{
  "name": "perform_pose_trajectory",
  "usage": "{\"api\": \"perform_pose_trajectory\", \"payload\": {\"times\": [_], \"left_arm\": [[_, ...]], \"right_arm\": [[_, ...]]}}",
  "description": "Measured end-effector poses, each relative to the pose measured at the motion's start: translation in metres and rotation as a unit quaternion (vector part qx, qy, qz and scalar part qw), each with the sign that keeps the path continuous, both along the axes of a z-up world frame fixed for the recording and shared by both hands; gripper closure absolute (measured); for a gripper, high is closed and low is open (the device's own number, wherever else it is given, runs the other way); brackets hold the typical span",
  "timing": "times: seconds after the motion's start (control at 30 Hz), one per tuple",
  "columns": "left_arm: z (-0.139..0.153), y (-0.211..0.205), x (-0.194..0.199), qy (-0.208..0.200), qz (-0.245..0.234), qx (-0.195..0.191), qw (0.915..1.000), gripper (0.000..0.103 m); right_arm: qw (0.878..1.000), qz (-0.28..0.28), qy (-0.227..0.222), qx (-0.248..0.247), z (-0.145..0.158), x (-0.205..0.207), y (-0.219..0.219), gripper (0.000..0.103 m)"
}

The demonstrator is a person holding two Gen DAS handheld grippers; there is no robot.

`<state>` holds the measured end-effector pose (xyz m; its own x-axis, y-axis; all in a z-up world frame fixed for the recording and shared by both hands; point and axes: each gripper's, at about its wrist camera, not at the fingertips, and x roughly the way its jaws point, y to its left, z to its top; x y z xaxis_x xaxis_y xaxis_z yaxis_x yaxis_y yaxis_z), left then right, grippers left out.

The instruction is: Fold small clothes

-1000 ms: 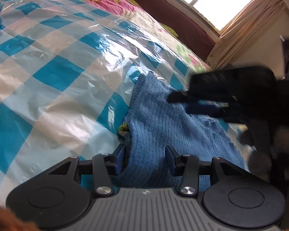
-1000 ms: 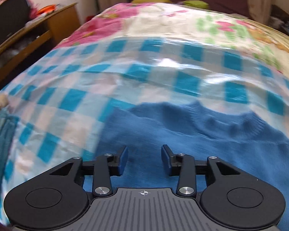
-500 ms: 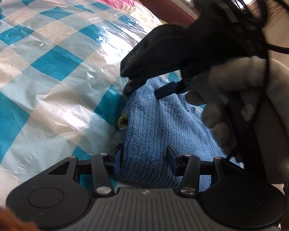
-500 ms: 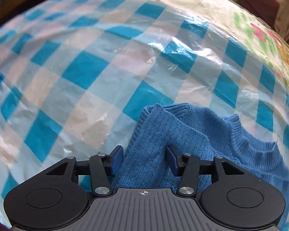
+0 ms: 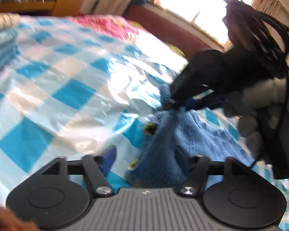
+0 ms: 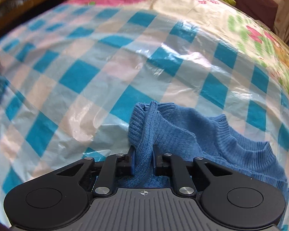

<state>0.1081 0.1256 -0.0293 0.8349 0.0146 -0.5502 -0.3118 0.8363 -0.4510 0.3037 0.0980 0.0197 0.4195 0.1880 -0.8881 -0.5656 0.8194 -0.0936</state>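
A small blue knit sweater (image 6: 192, 134) lies on a bed covered by a blue-and-white checked plastic sheet (image 6: 86, 77). My right gripper (image 6: 142, 154) is shut on a bunched ribbed edge of the sweater and lifts it a little. In the left wrist view the sweater (image 5: 163, 154) rises as a fold from between my left gripper's open fingers (image 5: 109, 156) up to the right gripper (image 5: 175, 105), which is held by a gloved hand (image 5: 260, 111). My left gripper (image 5: 144, 157) is open, the cloth loose between its fingers.
A floral bedspread (image 6: 250, 28) shows beyond the plastic sheet. A wooden cabinet (image 5: 38, 2) stands at the far left, a window (image 5: 198, 5) behind the bed. Teal cloth (image 5: 2, 52) lies at the left edge. Black cables (image 5: 269, 38) hang from the right gripper.
My right gripper has shut on the sweater's edge and pulled it up. My left gripper has drawn back and tilted up; the sweater fold now stands between its open fingers.
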Motion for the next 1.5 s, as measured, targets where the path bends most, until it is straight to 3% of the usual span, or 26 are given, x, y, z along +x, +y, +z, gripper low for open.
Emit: {"api": "perform_pose_trajectory", "payload": {"times": [0.07, 0.23, 0.3, 0.33, 0.37, 0.43, 0.47, 0.53, 0.73, 0.97, 1.13, 1.27, 1.5], "left_arm": [[0.002, -0.009, 0.0, -0.008, 0.013, 0.034, 0.9993, 0.016], [0.0, -0.047, 0.019, 0.01, -0.031, 0.112, 0.9931, 0.016], [0.0, -0.052, 0.022, 0.023, -0.035, 0.122, 0.9916, 0.016], [-0.003, -0.049, 0.027, 0.031, -0.032, 0.109, 0.993, 0.018], [-0.006, -0.045, 0.032, 0.038, -0.029, 0.088, 0.995, 0.023], [-0.008, -0.04, 0.039, 0.053, -0.024, 0.055, 0.9968, 0.052], [-0.006, -0.041, 0.04, 0.058, -0.027, 0.047, 0.9968, 0.057], [0.0, -0.049, 0.043, 0.056, -0.04, 0.045, 0.9966, 0.079], [0.039, -0.096, 0.046, 0.004, -0.104, 0.076, 0.9917, 0.085], [0.057, -0.17, 0.06, -0.028, -0.198, 0.115, 0.9731, 0.085], [0.041, -0.22, 0.072, -0.01, -0.248, 0.157, 0.9558, 0.085], [0.023, -0.25, 0.072, 0.002, -0.281, 0.22, 0.9343, 0.085], [0.018, -0.264, 0.069, -0.001, -0.3, 0.239, 0.9236, 0.085]], "right_arm": [[1.0, 0.001, 0.006, 0.031, 0.008, 0.0, -0.013, 0.089], [0.994, -0.015, 0.024, 0.11, 0.018, 0.005, -0.056, 0.09], [0.99, -0.021, 0.03, 0.134, 0.022, 0.007, -0.072, 0.091], [0.989, -0.023, 0.03, 0.144, 0.024, 0.007, -0.08, 0.092], [0.987, -0.027, 0.03, 0.154, 0.026, 0.008, -0.087, 0.092], [0.984, -0.032, 0.033, 0.174, 0.03, 0.009, -0.101, 0.092], [0.982, -0.034, 0.034, 0.181, 0.032, 0.008, -0.107, 0.093], [0.98, -0.037, 0.033, 0.193, 0.036, 0.006, -0.119, 0.093], [0.972, -0.058, 0.014, 0.227, 0.053, 0.0, -0.17, 0.093], [0.956, -0.11, -0.001, 0.272, 0.067, 0.004, -0.262, 0.093], [0.948, -0.16, 0.01, 0.276, 0.041, 0.014, -0.314, 0.093], [0.942, -0.183, 0.022, 0.28, 0.017, 0.016, -0.339, 0.093], [0.93, -0.207, 0.031, 0.302, -0.005, 0.005, -0.369, 0.093]]}}
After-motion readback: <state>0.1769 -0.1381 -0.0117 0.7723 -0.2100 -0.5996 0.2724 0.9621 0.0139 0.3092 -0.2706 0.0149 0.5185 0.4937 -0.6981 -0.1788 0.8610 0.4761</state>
